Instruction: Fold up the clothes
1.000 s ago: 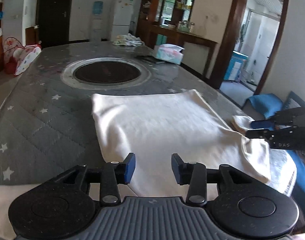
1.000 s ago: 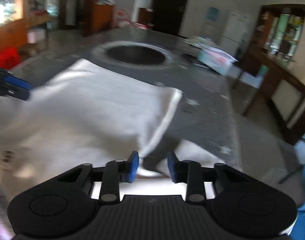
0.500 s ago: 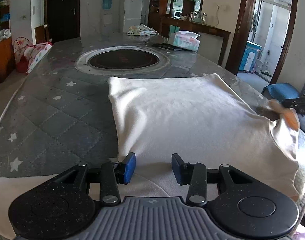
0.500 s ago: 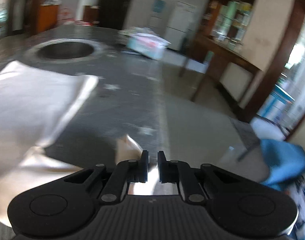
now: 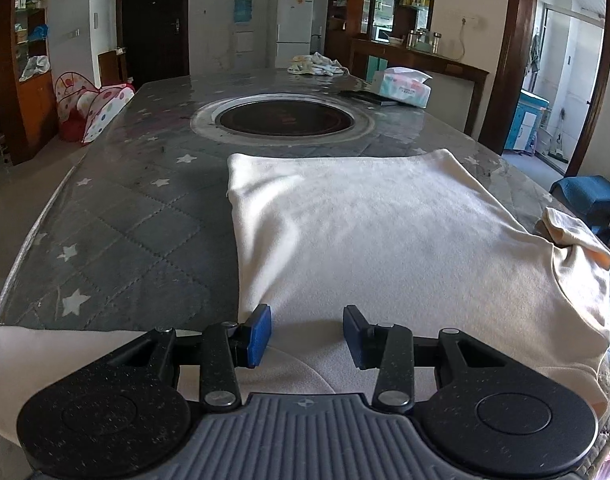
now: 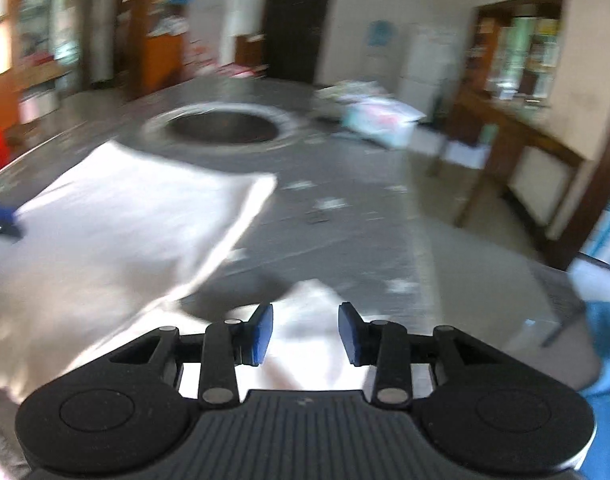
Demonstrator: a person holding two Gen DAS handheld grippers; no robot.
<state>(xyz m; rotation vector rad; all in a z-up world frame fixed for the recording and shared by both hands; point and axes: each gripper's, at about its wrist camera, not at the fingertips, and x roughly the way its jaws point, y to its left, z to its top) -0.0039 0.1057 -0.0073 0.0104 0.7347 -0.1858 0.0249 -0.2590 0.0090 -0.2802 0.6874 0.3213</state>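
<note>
A cream garment [image 5: 377,240] lies spread flat on the grey star-patterned table [image 5: 137,216]. Its right sleeve [image 5: 577,236] is bunched at the table's right edge. My left gripper [image 5: 307,334] is open and empty, low over the garment's near edge. In the blurred right wrist view the garment [image 6: 117,216] lies to the left and the sleeve [image 6: 309,320] lies under my right gripper [image 6: 305,332], which is open with nothing held.
A round dark inset [image 5: 283,120] sits mid-table. A tissue pack [image 5: 405,88] and a cloth heap [image 5: 315,66] lie at the far end. A blue cushion [image 5: 589,196] is off the right edge. A child's play tent [image 5: 93,108] stands left.
My right gripper closed near the sleeve half a second ago and is open now, turned back toward the table. The sleeve lies bunched further onto the table's right edge. The left gripper stayed open.
</note>
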